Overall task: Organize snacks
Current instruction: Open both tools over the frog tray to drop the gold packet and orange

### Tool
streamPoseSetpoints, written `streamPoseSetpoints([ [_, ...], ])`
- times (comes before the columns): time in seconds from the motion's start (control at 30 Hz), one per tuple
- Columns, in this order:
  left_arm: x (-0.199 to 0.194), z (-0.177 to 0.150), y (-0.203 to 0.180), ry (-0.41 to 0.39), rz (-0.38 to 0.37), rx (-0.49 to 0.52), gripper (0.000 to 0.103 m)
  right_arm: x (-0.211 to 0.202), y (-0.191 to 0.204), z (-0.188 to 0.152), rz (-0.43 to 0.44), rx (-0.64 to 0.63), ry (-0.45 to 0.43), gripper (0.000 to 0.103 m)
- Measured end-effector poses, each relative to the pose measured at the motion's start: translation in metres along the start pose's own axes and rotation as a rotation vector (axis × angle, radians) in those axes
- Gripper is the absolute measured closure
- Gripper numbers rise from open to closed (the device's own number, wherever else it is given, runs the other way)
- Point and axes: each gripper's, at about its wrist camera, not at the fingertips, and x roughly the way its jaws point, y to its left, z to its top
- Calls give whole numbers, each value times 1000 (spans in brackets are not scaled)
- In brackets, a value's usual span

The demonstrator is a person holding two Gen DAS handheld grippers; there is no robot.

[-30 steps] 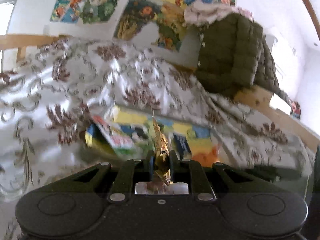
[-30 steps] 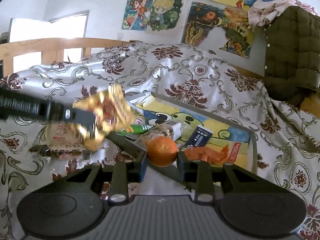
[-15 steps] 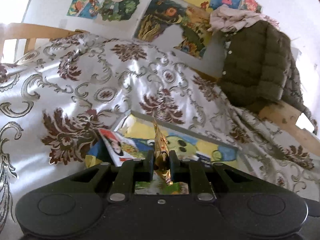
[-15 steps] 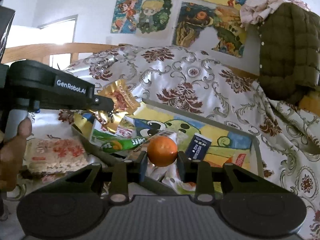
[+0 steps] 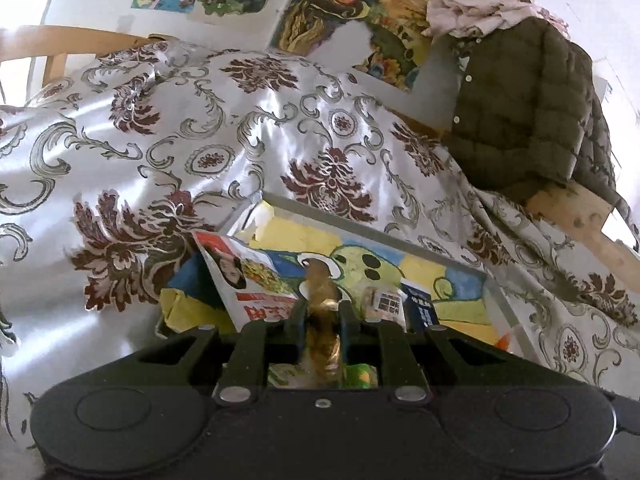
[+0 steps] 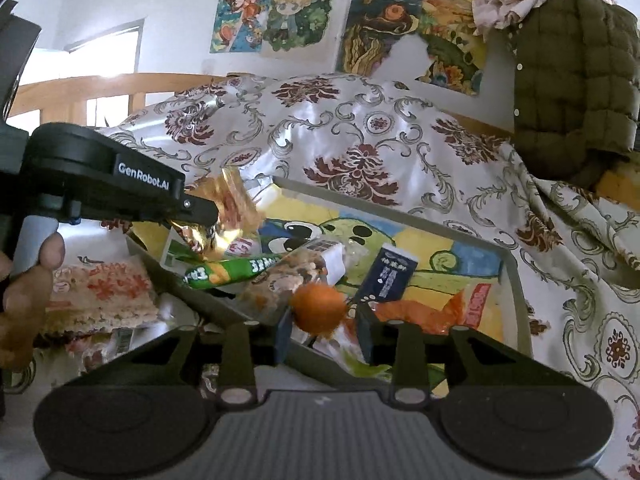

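Observation:
My left gripper point(image 5: 322, 312) is shut on a gold foil snack packet point(image 5: 322, 320), held edge-on over the left end of the tray point(image 5: 352, 220). From the right wrist view the left gripper point(image 6: 204, 216) holds the gold packet point(image 6: 228, 216) above the tray's left corner. My right gripper point(image 6: 322, 320) is shut on a small orange fruit point(image 6: 318, 308) above the tray's point(image 6: 516, 280) near side. The tray holds a green packet point(image 6: 232, 270), a clear-wrapped bar point(image 6: 296, 272), a dark blue box point(image 6: 390, 280) and an orange packet point(image 6: 420, 312).
A rice cracker pack point(image 6: 104, 296) lies left of the tray on the floral satin cloth point(image 6: 340, 132). A red and white snack bag point(image 5: 248, 280) leans at the tray's left end. A green padded jacket point(image 6: 576, 80) hangs at the back right. Posters cover the wall.
The left gripper has carried the gold packet right and forward, over the tray's left end. The right gripper with the orange has come closer to the tray.

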Motion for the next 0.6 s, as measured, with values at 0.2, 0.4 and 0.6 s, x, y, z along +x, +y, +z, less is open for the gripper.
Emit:
streamPoseSetpoints([
  [0.2,-4,2,-6,-11,25,39,66,-6,0,2,-6,0,-22,51],
  [0.4,-24,11,-9,-72,41,31,37,-22,-8,9,-39,43,-69,14],
  [0.6,-53,23,-10,-151,70,11,11,-49,-22,20,-70,122,-142,0],
])
